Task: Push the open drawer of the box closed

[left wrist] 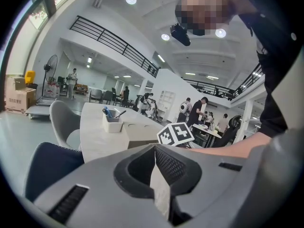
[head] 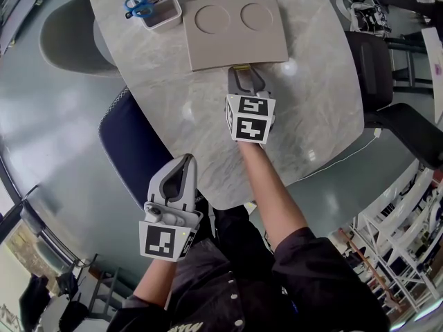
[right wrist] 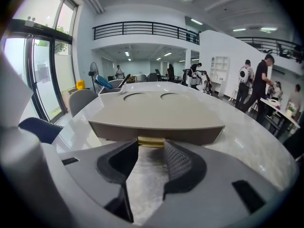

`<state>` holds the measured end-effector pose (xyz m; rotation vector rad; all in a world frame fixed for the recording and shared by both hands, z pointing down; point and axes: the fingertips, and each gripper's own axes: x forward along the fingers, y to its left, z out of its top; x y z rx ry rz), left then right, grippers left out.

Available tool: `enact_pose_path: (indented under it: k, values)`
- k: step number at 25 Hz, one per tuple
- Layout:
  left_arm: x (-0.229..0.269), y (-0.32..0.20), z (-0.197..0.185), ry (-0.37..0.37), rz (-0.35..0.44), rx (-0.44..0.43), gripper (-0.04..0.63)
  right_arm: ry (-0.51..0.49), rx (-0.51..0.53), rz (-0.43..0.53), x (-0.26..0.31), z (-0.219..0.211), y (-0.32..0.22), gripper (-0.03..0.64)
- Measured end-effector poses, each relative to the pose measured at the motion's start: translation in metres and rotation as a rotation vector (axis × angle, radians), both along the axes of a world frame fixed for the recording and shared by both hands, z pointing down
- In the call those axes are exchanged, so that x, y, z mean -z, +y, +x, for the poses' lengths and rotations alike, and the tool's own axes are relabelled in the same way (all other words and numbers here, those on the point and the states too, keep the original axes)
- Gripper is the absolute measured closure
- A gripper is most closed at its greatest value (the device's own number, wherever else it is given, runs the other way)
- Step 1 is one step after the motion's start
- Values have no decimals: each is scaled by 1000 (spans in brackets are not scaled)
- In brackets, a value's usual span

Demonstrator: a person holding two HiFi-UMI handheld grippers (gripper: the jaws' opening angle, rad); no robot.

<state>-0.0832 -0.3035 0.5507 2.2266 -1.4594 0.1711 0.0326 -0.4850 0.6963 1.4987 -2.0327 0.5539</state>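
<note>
A person at the near edge of a marble-topped bench [head: 325,116] reached the right claw [head: 246,73] out to a flat beige box [head: 235,37] lying toward the far edge. The box, its lid marked by two round recesses, lay square to the person. A brass drawer pull [head: 241,67] stuck out from the middle of its near side. As far as the views showed, the drawer front sat about flush with that side.

Seen along the right claw [right wrist: 151,148] itself, the jaws stood apart with bare marble between them. Their tips were right up against the brass drawer pull [right wrist: 152,142] and gripped nothing. The marker cube [head: 249,118] on the claw faced up over the bench's middle.

The left claw [head: 185,159] was held back off the bench at the near-left edge. It hung above a dark blue chair [head: 128,144], close to the person's body. Its own view showed the left claw [left wrist: 155,147] with the jaw tips together and nothing between them.

At the far-left corner of the bench stood a white container [head: 165,21] just beside the box's far-left corner. It held blue-handled scissors [head: 138,7] and a pen. A grey chair [head: 69,37] stood past the bench's far-left edge.
</note>
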Motion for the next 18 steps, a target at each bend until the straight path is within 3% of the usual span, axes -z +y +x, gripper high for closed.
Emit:
enact_pose_path:
  k: [10, 14, 18]
  values:
    - [10, -7, -1, 7, 24, -5, 580, 19, 3, -6, 5, 10, 16, 439]
    - [29, -13, 0, 19, 62, -6, 580, -13, -2, 11, 28, 19, 37, 497]
    - [58, -19, 4, 2, 109, -22, 580, -44, 38, 71, 77, 22, 53, 603]
